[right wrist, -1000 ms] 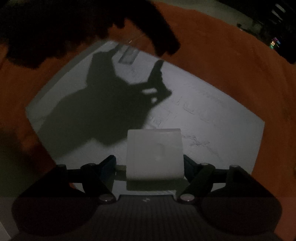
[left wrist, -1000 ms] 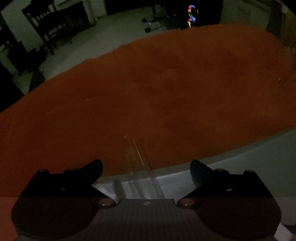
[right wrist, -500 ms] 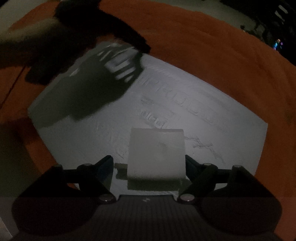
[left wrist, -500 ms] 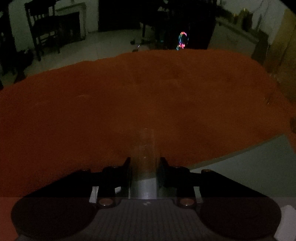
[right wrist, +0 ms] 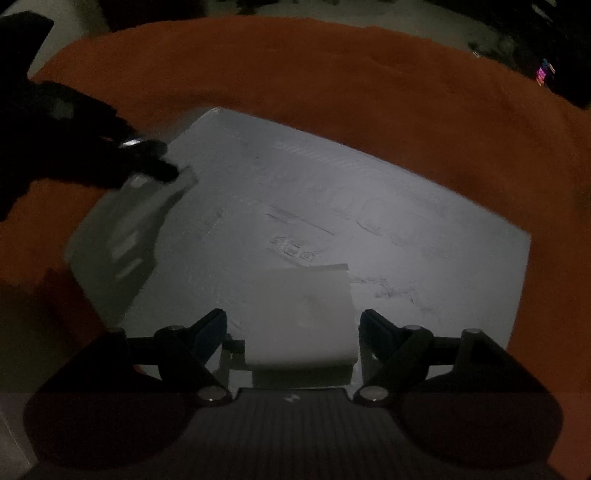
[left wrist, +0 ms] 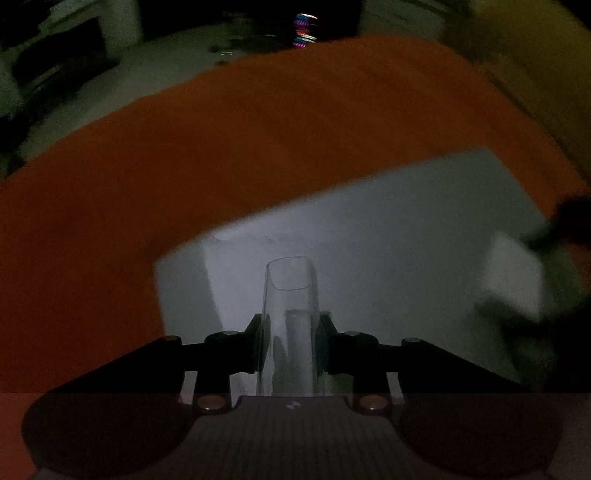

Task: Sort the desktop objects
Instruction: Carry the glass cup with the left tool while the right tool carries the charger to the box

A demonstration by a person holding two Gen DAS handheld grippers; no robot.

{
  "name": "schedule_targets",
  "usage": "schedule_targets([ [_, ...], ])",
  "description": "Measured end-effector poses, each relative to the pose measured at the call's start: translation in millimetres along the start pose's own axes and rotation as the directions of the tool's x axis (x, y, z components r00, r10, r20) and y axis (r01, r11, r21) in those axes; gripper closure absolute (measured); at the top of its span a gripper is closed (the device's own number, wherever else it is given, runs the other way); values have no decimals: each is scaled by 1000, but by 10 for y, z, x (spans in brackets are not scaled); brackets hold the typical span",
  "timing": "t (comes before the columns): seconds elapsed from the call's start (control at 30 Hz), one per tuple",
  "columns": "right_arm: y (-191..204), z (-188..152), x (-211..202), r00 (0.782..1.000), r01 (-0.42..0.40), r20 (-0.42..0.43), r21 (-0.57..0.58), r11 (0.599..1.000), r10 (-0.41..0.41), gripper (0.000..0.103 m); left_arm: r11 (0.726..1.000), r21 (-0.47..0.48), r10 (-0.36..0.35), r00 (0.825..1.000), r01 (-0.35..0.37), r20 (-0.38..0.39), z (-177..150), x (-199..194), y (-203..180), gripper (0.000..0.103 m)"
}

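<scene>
The scene is dim. My left gripper [left wrist: 290, 328] is shut on a clear plastic tube-like case [left wrist: 290, 295] and holds it over a grey-white mat [left wrist: 388, 229] on the orange cloth. My right gripper [right wrist: 293, 325] has its jaws wide around a white rectangular block [right wrist: 301, 317]; small gaps show at both sides. The block stands on the mat [right wrist: 369, 192]. The block also shows blurred at the right of the left wrist view [left wrist: 513, 277]. The left gripper with the clear case shows at the left of the right wrist view [right wrist: 140, 199].
An orange tablecloth [left wrist: 221, 129] covers the table around the mat. Beyond the far edge lie a pale floor, dark furniture [left wrist: 55, 55] and coloured lights [left wrist: 304, 31]. Raised lettering marks the mat [right wrist: 295, 251].
My left gripper closed on the clear case, lifted it and swung right over the mat. My right gripper stayed around the white block with its jaws slightly wider.
</scene>
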State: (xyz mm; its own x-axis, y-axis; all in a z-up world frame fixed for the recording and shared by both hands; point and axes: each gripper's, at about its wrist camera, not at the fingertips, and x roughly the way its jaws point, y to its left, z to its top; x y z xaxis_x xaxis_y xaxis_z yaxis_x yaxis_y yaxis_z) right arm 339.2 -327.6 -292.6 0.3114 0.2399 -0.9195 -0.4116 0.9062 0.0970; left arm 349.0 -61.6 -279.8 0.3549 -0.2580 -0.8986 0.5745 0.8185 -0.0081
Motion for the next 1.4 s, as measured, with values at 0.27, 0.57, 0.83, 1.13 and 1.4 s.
schedule_targets([
  [0.27, 10, 63, -85, 997, 6, -76, -115, 993, -15, 7, 978, 206, -24, 1000, 22, 8, -257, 15, -248, 39],
  [0.57, -47, 283, -89, 993, 55, -106, 16, 998, -53, 42, 981, 152, -119, 992, 123, -39, -284, 34, -229, 78],
  [0.83, -146, 208, -371, 997, -19, -71, 152, 988, 30, 43, 993, 94, -76, 997, 76, 1, -260, -128, -188, 78],
  [1.13, 0, 184, -1374, 992, -47, 126, 158, 986, 27, 43, 989, -121, -78, 994, 87, 74, -85, -986, 13, 78],
  [1.4, 604, -351, -2718, 973, -92, 219, 89, 992, 71, 43, 987, -84, -123, 982, 136, 146, -578, -2047, -654, 78],
])
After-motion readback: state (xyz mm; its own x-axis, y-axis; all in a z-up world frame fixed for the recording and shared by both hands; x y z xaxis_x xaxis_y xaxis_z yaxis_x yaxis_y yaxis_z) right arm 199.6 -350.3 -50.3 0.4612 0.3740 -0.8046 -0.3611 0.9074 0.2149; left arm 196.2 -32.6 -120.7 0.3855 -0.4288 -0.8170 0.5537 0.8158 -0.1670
